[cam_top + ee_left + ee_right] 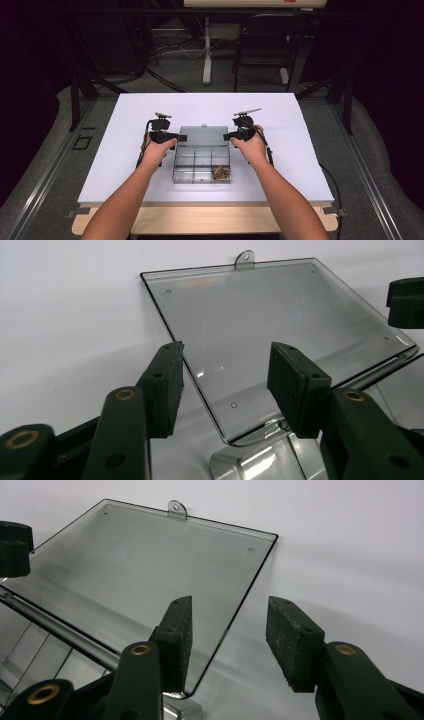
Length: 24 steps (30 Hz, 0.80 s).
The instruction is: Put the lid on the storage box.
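A clear plastic compartment box (201, 162) sits mid-table with its lid (202, 135) folded back flat on the far side. One front-right compartment holds a small brown clump (220, 173). My left gripper (182, 137) is at the lid's left side and my right gripper (226, 136) at its right side. In the left gripper view the gripper (227, 355) is open, and the lid's (270, 325) side edge runs between its jaws without touching the pads. The right gripper (230, 610) is likewise open astride the lid's (150, 565) other edge.
The box lies on a white table top (125, 165) with bare surface on every side. Behind the table are a dark chair (265, 45), a white stand leg (206, 50) and cables on the floor. Each gripper view shows a jaw of the other gripper at its edge.
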### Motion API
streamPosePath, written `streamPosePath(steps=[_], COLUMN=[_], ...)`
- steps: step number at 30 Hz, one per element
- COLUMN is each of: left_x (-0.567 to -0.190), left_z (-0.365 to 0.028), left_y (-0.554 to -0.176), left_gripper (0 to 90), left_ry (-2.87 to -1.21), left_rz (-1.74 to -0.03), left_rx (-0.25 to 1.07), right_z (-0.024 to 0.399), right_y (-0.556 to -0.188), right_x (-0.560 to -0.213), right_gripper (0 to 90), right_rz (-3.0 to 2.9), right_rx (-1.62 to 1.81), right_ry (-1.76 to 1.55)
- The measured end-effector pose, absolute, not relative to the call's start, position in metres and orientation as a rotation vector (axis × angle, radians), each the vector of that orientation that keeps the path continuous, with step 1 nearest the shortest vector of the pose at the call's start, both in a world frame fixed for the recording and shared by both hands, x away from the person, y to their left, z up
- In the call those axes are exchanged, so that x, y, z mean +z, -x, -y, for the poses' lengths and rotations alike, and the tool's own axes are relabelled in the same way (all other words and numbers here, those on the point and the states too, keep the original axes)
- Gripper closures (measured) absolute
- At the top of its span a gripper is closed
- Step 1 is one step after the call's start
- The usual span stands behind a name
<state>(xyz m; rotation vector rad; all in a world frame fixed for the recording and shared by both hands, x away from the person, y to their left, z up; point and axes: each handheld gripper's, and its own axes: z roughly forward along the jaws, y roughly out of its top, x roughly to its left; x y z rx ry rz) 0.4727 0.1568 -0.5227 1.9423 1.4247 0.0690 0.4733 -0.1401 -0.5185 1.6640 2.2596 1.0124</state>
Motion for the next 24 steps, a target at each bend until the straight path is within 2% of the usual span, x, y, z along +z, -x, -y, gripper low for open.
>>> streamPosePath(steps=[24], left_x=[-0.533], left_z=[-0.153], left_y=[-0.486], left_gripper=[44.9], left_ry=[-1.932], left_rz=[-1.470], left_rx=[0.009], right_z=[0.127], right_y=[-0.482], right_x=[-0.526], right_gripper=[52.5], right_rz=[-2.260], right_rx=[1.024], right_ry=[-1.748])
